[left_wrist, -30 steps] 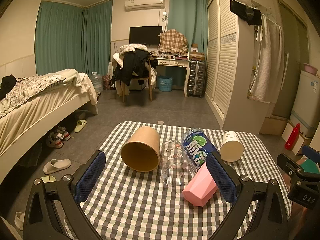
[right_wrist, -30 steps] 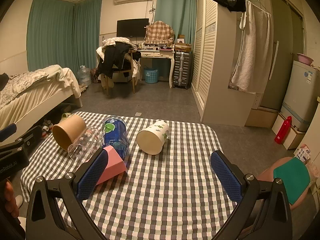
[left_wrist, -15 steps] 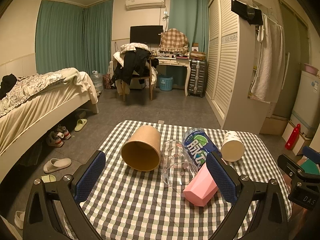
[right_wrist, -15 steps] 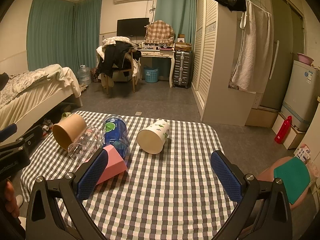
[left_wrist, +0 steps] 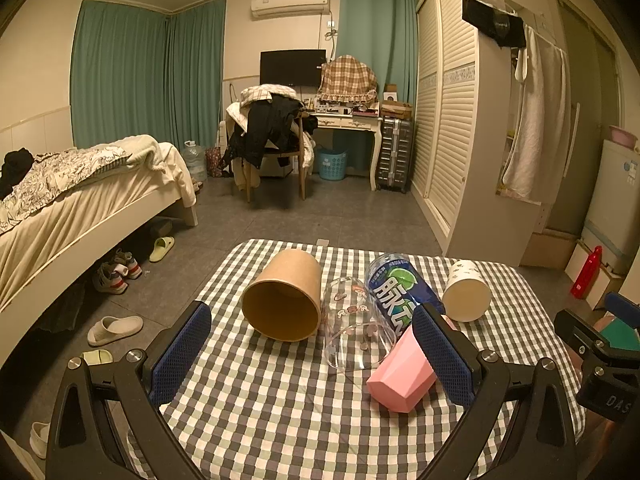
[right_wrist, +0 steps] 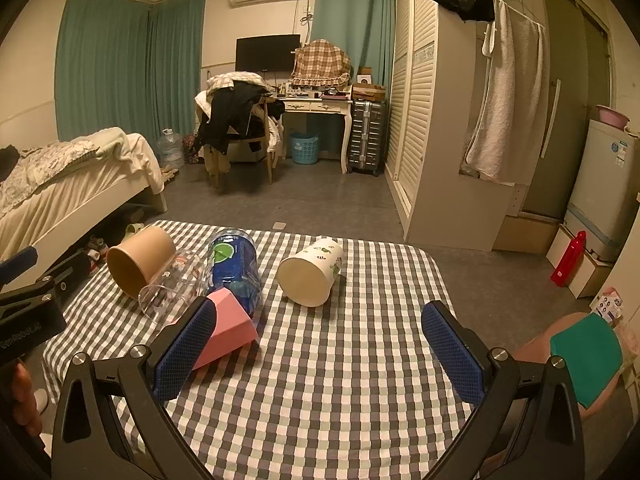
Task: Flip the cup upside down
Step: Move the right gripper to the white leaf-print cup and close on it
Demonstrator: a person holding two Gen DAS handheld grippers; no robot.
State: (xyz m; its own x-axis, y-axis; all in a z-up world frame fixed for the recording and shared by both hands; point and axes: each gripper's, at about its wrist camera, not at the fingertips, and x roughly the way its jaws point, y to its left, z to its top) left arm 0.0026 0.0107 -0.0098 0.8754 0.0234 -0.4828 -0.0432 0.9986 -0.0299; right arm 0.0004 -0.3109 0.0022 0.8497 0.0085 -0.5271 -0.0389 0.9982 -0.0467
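1. Left gripper sits low at frame bottom, level, pointing forward over the checkered table; jaws spread wide, nothing between the blue pads.
2. Right gripper same pose at frame bottom, level, wide open, holding nothing; only bare cloth between its pads.
3. Five cups lie on their sides in a row across mid-frame of the left view.
4. Brown paper cup is left of center, mouth toward the camera.
5. Clear glass cup lies just right of it, touching or nearly so; cannot tell which.
6. Blue printed cup is behind the glass, center-right.
7. Pink cup is lower right, nearest the left gripper's right finger, partly hidden by it.
8. White paper cup is at right, apart from the rest; in the right view it is center frame, mouth toward the camera.
9. Right gripper's body shows at the right edge of the left view; left gripper's body and a hand show at the left edge of the right view.
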